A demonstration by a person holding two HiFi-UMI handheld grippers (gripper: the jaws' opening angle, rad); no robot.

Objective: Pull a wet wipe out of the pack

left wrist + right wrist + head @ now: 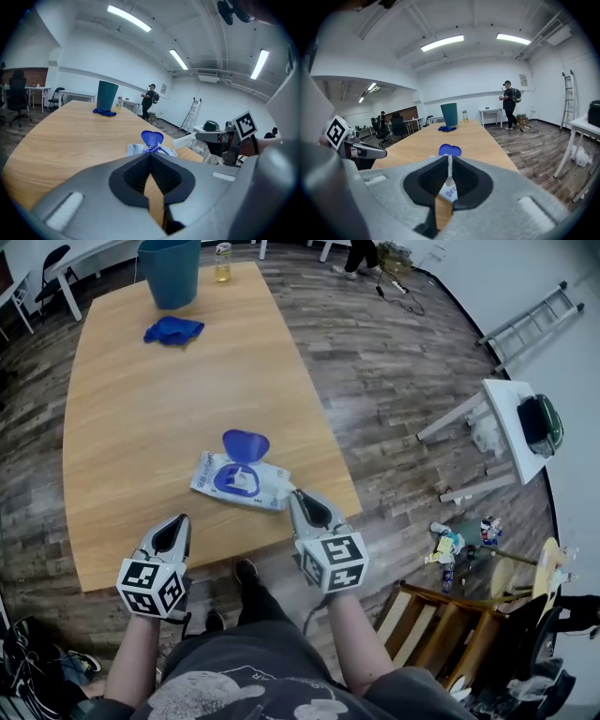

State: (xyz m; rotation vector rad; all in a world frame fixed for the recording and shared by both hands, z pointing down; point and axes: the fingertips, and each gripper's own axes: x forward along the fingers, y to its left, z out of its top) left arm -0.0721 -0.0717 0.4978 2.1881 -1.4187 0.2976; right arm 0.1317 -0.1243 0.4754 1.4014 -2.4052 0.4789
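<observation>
Head view: wet wipe pack lies flat on wooden table, near the front edge, a bit right of the middle, blue flip lid standing open on its far side. Something white shows in the opening; can't tell if a wipe sticks out. Right gripper sits at the pack's near right corner, and the right gripper view shows its jaws pinched together on the pack's edge, printed wrapper caught between the pads. Left gripper is over the table's front edge, well left of the pack and not touching it; the left gripper view shows the jaws closed tip to tip with nothing between them, only bare wood through the gap behind the tips. Both grippers point away from the person and slightly down. At the far end of the table: teal bin, crumpled blue cloth just in front of it, small bottle beside the bin. Ladder leans at the right wall. Person stands in the background past the table's far end.
</observation>
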